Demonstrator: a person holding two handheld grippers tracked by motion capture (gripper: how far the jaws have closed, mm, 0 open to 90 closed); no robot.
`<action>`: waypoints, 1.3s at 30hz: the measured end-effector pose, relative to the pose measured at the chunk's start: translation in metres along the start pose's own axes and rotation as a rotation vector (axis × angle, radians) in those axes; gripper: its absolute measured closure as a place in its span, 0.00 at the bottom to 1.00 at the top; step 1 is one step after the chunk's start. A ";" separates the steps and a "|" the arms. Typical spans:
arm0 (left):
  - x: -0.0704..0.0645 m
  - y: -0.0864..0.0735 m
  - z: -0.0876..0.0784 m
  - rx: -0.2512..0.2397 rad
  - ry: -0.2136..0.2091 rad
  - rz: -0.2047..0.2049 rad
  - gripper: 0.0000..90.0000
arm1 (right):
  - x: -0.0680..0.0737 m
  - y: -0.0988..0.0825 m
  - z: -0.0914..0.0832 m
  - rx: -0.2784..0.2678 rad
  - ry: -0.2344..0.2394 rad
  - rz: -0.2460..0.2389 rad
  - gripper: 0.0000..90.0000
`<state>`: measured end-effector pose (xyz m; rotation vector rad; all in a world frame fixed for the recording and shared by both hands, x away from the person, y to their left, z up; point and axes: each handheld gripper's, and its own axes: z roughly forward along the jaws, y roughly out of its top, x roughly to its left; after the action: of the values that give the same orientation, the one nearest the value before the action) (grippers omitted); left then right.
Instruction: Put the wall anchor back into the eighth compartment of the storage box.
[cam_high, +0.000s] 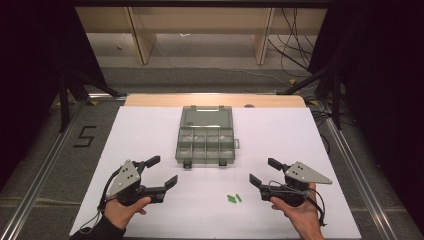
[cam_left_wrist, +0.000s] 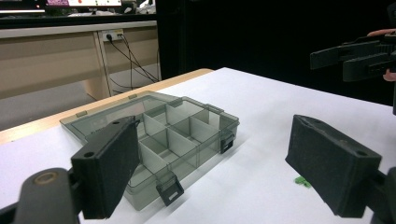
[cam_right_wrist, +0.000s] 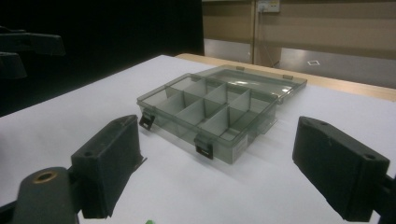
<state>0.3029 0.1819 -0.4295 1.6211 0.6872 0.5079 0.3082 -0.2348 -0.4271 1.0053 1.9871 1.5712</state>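
One compartment box (cam_high: 205, 141) sits ahead of and between the two grippers: the left gripper (cam_high: 162, 172) and the right gripper (cam_high: 263, 172). The box has eight compartments and two latches. Two green pieces (cam_high: 233, 198) lie just beside the right gripper.

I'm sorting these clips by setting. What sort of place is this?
Probably a lab or workshop set up for recording. A white table sits in a metal frame with dark curtains at the sides, cables trail over the floor behind, and a compartment box lies open on the table.
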 end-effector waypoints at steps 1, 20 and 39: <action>0.000 0.000 0.000 0.000 -0.001 0.001 0.18 | 0.000 0.000 0.000 0.000 0.000 0.000 0.18; 0.001 -0.001 0.001 0.005 0.002 -0.001 0.18 | 0.001 0.006 0.015 0.115 0.016 -0.103 0.18; 0.002 -0.001 0.001 0.007 0.004 0.000 0.18 | 0.009 0.028 0.056 0.467 0.070 -0.264 0.29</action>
<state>0.3048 0.1820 -0.4307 1.6269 0.6924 0.5092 0.3492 -0.1887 -0.4151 0.8065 2.4837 1.0386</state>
